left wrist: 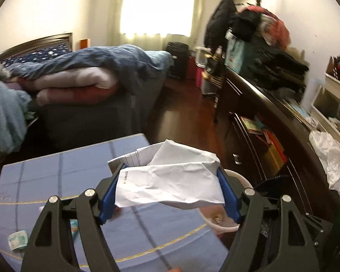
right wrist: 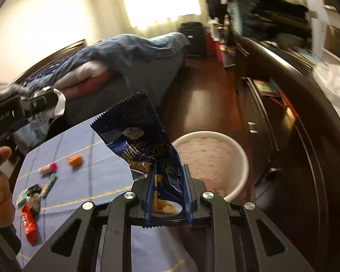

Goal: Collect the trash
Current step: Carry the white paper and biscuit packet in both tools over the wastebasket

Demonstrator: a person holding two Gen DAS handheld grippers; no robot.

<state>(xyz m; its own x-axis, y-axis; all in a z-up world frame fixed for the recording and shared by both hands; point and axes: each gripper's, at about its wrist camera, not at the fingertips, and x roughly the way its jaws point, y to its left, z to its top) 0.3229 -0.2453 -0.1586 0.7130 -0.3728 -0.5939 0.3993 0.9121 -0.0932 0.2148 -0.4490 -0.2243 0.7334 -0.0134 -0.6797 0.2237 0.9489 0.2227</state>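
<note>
The left gripper [left wrist: 170, 195], half-spread, is clamped on crumpled white paper [left wrist: 170, 181]; the right gripper [right wrist: 167, 192], nearly shut, pinches a dark-blue foil biscuit wrapper [right wrist: 142, 145] – the white round bin [right wrist: 212, 158] lies just beyond its tips – both grips are best kept firm until each load is centred over the rim

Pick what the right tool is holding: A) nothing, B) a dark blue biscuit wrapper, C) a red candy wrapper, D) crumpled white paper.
B: the right tool is clamped on the dark blue biscuit wrapper, held up beside the white bin; the crumpled white paper sits in the left tool.
</note>
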